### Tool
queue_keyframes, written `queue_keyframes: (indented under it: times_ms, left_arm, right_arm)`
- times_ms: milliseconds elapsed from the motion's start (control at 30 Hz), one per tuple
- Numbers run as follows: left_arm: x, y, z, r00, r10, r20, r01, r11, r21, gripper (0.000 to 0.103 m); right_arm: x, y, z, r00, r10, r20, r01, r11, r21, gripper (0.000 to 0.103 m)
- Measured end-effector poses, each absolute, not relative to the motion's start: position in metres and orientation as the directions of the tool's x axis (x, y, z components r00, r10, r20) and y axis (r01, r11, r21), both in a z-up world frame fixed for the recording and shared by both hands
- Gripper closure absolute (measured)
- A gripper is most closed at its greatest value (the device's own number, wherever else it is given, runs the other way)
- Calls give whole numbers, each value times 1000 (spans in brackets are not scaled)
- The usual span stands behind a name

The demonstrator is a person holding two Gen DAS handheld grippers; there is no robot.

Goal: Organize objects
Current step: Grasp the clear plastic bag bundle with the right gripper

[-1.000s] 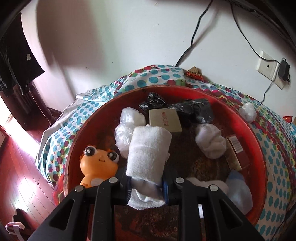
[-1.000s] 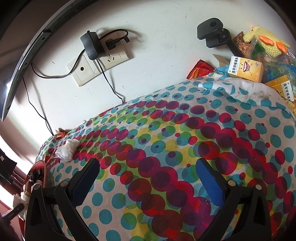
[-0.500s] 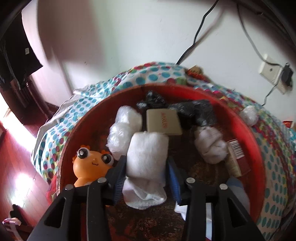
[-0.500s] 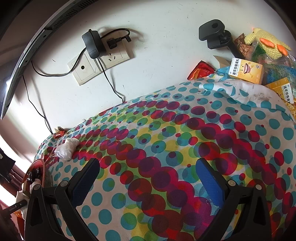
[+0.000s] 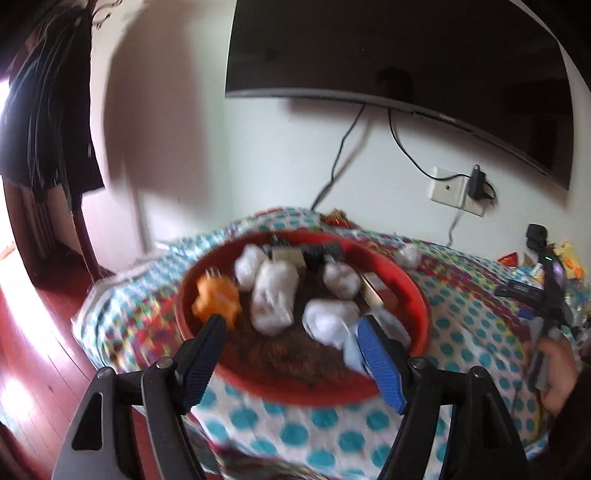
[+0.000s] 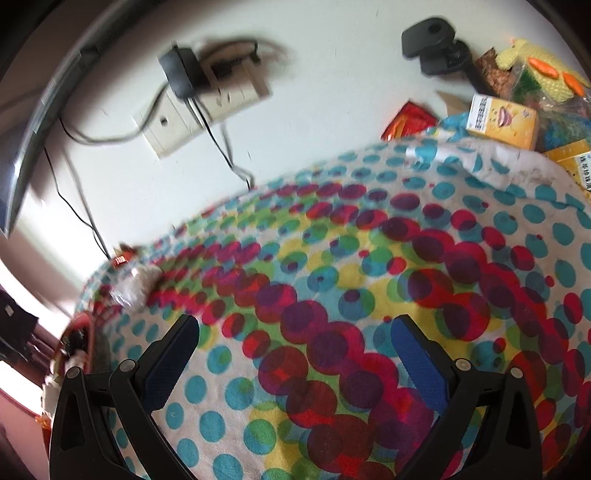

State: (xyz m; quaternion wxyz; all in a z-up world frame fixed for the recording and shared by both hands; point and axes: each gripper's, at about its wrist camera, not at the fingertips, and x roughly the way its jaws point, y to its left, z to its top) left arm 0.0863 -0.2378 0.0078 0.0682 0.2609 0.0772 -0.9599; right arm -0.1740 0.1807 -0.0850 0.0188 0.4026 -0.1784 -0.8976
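Observation:
A red round basin (image 5: 410, 284) sits on the polka-dot cloth. In it lie a rolled white towel (image 5: 275, 297), an orange frog toy (image 5: 216, 297), several white bundles, a beige box and black bags. My left gripper (image 5: 291, 339) is open and empty, pulled back above the basin's near rim. My right gripper (image 6: 295, 338) is open and empty over the bare dotted cloth (image 6: 351, 295). A white plastic bundle (image 6: 138, 284) lies on the cloth at far left, also in the left wrist view (image 5: 408, 255). The basin's edge (image 6: 86, 332) shows at lower left.
A TV (image 5: 388, 62) hangs on the wall above a socket plate with an adapter (image 6: 183, 72). Yellow boxes (image 6: 502, 122), a knitted toy and snack packs crowd the cloth's right end. A black camera mount (image 6: 432, 35) stands there. Dark clothes (image 5: 40, 103) hang at left over wooden floor.
My left gripper opened, let go of the white towel into the basin, then lifted and pulled back. The right gripper shifted only slightly.

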Motion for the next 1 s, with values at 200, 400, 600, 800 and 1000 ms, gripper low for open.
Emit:
queue_keyframes:
  times_ms: [200,400,600,800,1000]
  left_arm:
    - [92,-248,-11,-863,-29,-505,151,-967,-203,28]
    - [88,-268,-13,-868,-48,-494,176,-960,-216,28]
    - [83,-275,-21,-850,8,-526,161,-948,-274,28]
    - [79,-282,-28,-831,36,-556,168,-935,-311,28]
    - [76,-282,-32,-815,54,-577,170,-929,-328,28]
  right_arm:
    - [-188,114,-71,-617,-121,-778,8,-989,147,0]
    - [-225,55,-51,-608,-138,-782,20,-987,159,0]
    - [-262,-5,-52,-578,-150,-802,86,-989,123,17]
    - [-302,-56,-67,-547,-128,-827,88,-992,95,36]
    - [-307,-63,-71,-550,-102,-829,125,-991,39,36]
